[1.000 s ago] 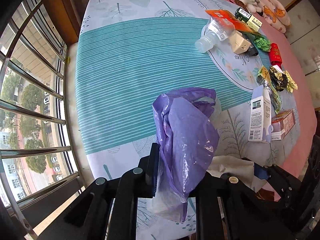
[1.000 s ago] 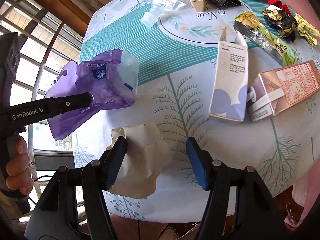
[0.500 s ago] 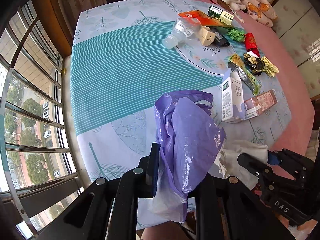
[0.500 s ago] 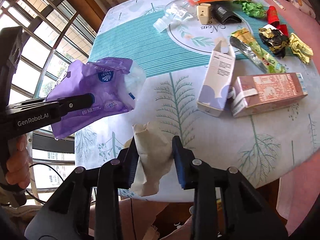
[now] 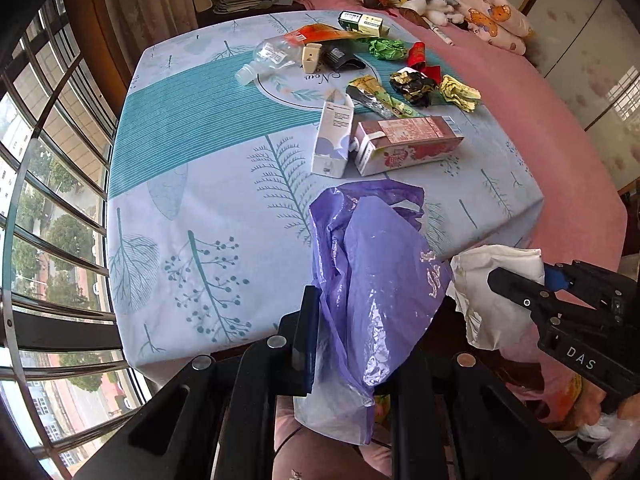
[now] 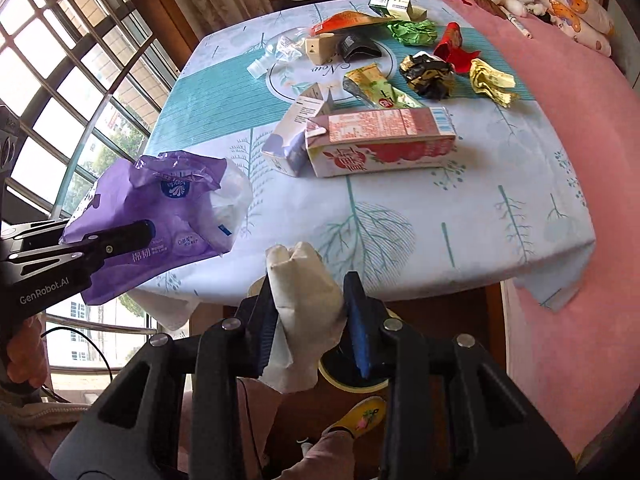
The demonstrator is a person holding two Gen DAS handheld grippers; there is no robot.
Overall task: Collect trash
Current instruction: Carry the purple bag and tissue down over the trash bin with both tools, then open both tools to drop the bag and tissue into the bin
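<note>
My left gripper is shut on a crumpled purple plastic wrapper, held in the air off the table's near edge; the wrapper also shows in the right wrist view. My right gripper is shut on a crumpled white tissue, lifted off the table; the tissue also shows in the left wrist view. More trash lies on the table: a pink carton, a white-purple box, a clear bottle and several crumpled wrappers.
The table has a blue leaf-pattern cloth and stands beside a barred window. A pink bed with soft toys is on the right. A yellow shoe is on the floor below my right gripper.
My right gripper closed on the white tissue and lifted it off the table. Both grippers pulled back from the table toward its near edge, the left still holding the purple wrapper.
</note>
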